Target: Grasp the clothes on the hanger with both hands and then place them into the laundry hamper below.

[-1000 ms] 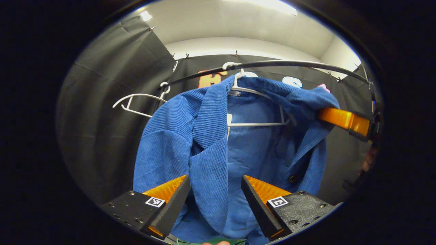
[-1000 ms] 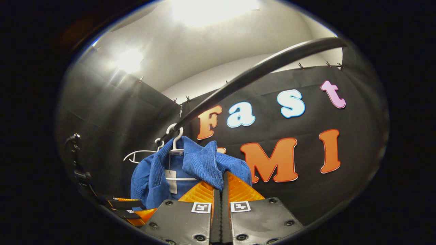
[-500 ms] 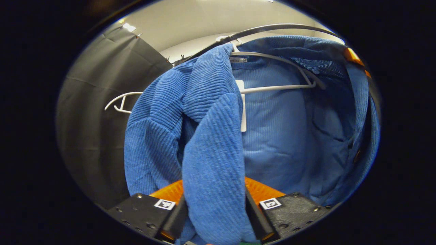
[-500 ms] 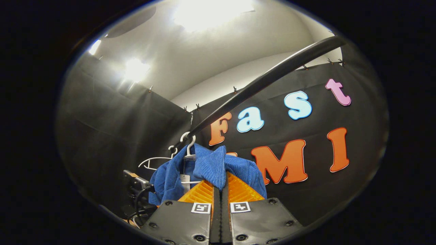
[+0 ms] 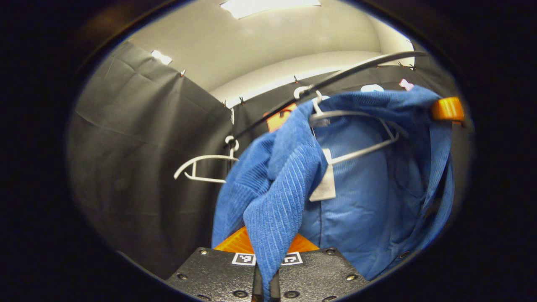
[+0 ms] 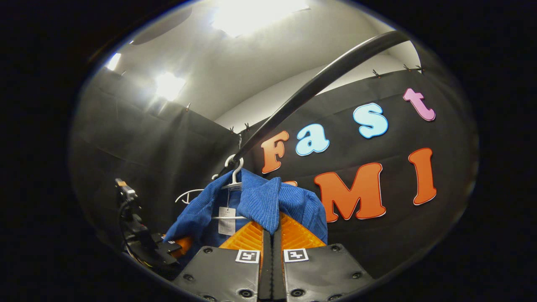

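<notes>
Both grippers are pinching the blue corduroy jacket [image 5: 356, 184], hanging on its white hanger [image 5: 356, 113]: left gripper [image 5: 265, 268] clamping 1 lapel, right gripper [image 6: 270, 235] the other shoulder (hamper unseen). Next, I judge, lifting it off.

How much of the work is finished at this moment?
Done: both grasps. The left gripper is closed on the blue jacket, the right gripper on its other front edge. In hand: the jacket hangs on the white hanger. Left: pulling it off and lowering it into the hamper.
</notes>
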A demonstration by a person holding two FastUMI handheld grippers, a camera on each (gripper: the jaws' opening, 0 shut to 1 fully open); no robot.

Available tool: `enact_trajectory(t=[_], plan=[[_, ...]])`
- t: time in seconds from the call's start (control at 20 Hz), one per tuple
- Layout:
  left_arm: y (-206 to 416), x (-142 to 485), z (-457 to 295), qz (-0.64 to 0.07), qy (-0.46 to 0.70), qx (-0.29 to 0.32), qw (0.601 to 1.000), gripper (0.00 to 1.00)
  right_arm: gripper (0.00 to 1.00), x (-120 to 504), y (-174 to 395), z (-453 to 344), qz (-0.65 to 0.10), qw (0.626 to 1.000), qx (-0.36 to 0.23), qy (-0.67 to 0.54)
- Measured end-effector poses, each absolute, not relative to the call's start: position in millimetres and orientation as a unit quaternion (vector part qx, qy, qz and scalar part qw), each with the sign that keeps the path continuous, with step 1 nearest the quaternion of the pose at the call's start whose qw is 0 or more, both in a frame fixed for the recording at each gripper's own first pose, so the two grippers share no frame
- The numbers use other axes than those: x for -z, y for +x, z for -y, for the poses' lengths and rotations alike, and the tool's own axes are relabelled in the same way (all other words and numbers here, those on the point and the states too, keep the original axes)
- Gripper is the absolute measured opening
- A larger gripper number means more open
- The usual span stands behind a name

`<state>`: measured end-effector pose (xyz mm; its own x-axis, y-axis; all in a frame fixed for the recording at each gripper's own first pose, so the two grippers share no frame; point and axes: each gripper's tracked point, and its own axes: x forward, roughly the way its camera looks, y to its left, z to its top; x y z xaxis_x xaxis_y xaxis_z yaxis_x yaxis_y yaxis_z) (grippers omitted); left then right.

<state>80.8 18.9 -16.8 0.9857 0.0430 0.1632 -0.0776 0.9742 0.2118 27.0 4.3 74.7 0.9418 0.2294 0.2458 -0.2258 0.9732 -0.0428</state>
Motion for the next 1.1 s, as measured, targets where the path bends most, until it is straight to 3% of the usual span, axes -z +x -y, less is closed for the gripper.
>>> enact_trajectory(t=[0.45, 0.65, 0.85, 1.1], plan=[[98.9, -127.0, -107.9, 0.143, 0.135, -0.079, 0.977, 0.07, 0.07, -59.3, 38.9, 9.4, 0.114, 0.988, -0.105, 0.002], [121.3, -175.5, -112.9, 0.15, 0.177, -0.045, 0.972, 0.07, 0.07, -48.7, 43.6, 10.4, 0.096, 0.989, -0.111, 0.001], [153.9, -194.3, -126.1, 0.134, 0.24, -0.02, 0.961, 0.07, 0.07, -37.7, 43.9, 8.4, 0.081, 0.99, -0.114, 0.006], [203.5, -158.6, -141.1, 0.101, 0.229, 0.001, 0.968, 0.07, 0.07, -31.2, 47.7, 10.7, 0.064, 0.992, -0.108, 0.008]])
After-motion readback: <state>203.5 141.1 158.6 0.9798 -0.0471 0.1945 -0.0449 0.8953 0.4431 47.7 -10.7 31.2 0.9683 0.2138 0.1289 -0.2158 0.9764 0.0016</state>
